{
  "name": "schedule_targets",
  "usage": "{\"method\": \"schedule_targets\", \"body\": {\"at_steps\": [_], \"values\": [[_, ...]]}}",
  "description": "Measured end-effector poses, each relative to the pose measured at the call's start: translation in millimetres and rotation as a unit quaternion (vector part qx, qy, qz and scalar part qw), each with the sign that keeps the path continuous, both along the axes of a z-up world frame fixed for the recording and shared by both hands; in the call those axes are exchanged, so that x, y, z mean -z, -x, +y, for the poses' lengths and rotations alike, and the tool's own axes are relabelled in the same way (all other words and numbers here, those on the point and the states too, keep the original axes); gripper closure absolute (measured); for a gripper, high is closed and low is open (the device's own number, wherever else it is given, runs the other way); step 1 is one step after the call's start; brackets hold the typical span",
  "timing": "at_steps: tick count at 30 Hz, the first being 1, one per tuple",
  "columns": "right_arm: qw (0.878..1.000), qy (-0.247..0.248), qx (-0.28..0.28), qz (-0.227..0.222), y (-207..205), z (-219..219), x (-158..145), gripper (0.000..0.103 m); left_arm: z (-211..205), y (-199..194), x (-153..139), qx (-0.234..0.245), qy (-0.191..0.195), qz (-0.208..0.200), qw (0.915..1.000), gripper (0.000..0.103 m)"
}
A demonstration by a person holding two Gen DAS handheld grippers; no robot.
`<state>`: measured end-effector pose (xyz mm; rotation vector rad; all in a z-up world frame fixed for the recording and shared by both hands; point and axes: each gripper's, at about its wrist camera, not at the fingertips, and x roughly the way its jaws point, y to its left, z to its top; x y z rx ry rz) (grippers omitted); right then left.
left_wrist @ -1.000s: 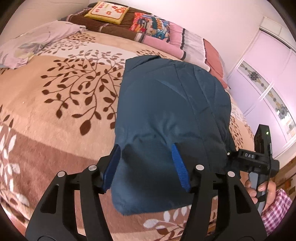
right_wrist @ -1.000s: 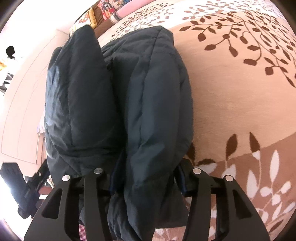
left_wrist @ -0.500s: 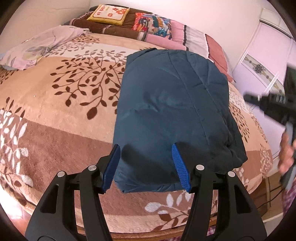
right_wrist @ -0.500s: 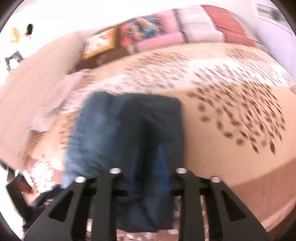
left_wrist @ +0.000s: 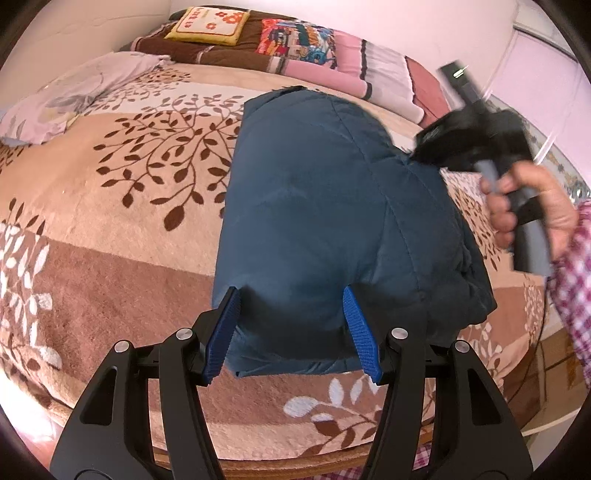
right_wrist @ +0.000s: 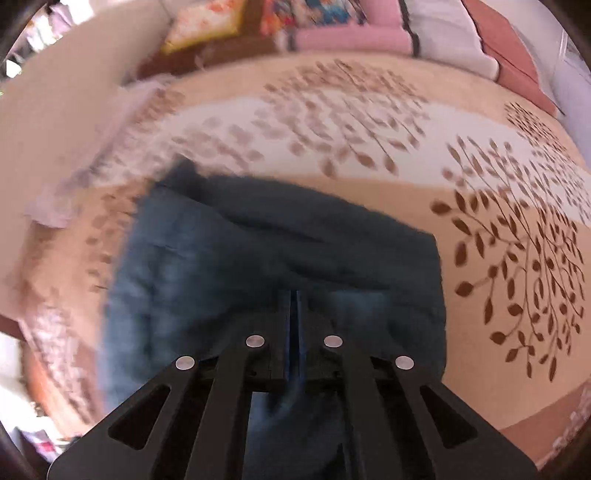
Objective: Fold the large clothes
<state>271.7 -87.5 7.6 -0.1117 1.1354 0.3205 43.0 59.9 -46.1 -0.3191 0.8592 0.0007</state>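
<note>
Centrally on the bed lies a dark blue quilted padded jacket (left_wrist: 332,221), folded into a thick, roughly rectangular bundle on a beige plush bedspread with a brown leaf-and-branch pattern (left_wrist: 122,177). Its near edge sits close to the foot of the bed, and its far end points toward the pillows.

Seen from the left wrist camera, the left hand-held gripper (left_wrist: 291,332) has its blue ribbed pads (left_wrist: 360,332) spread wide, one on each side of the jacket's near end. The puffy fabric bulges between them, but whether the pads press into it or only hover above it cannot be told.

In the same view, the right hand-held gripper (left_wrist: 476,136) appears blurred above the jacket's right edge, held by a bare hand (left_wrist: 532,206) with a red-and-white checked sleeve (left_wrist: 572,269) behind it. From the right wrist camera, also blurred, the right hand-held gripper (right_wrist: 294,306) has its fingers closed together with nothing between them, and the jacket (right_wrist: 258,277) lies just beyond and below their tips.

At the head of the bed sit a yellow square cushion with orange flowers (left_wrist: 208,25), a colourful cartoon-print pillow (left_wrist: 299,40) and a pink striped pillow (left_wrist: 354,74). A pale lilac floral cloth (left_wrist: 70,96) lies crumpled at the far left.
</note>
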Motion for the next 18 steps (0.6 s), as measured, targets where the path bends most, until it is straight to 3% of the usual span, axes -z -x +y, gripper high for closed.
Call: {"method": "schedule_targets", "body": {"at_steps": [4, 8, 18], "values": [[0.999, 0.024, 0.008, 0.025, -7.3, -9.7, 41.4, 0.103, -15.6, -3.9, -5.1, 0.015, -0.026, -0.003, 0.9996, 0.045], [0.999, 0.016, 0.02, 0.044, -20.2, -16.6, 60.9, 0.103, -25.1, -7.4, -6.7, 0.02, -0.037, -0.001, 0.9991, 0.043], [0.999, 0.021, 0.025, 0.031, -20.3, -18.4, 69.5, 0.103, -34.0, -10.4, -4.6, 0.021, -0.056, 0.012, 0.9982, 0.041]]}}
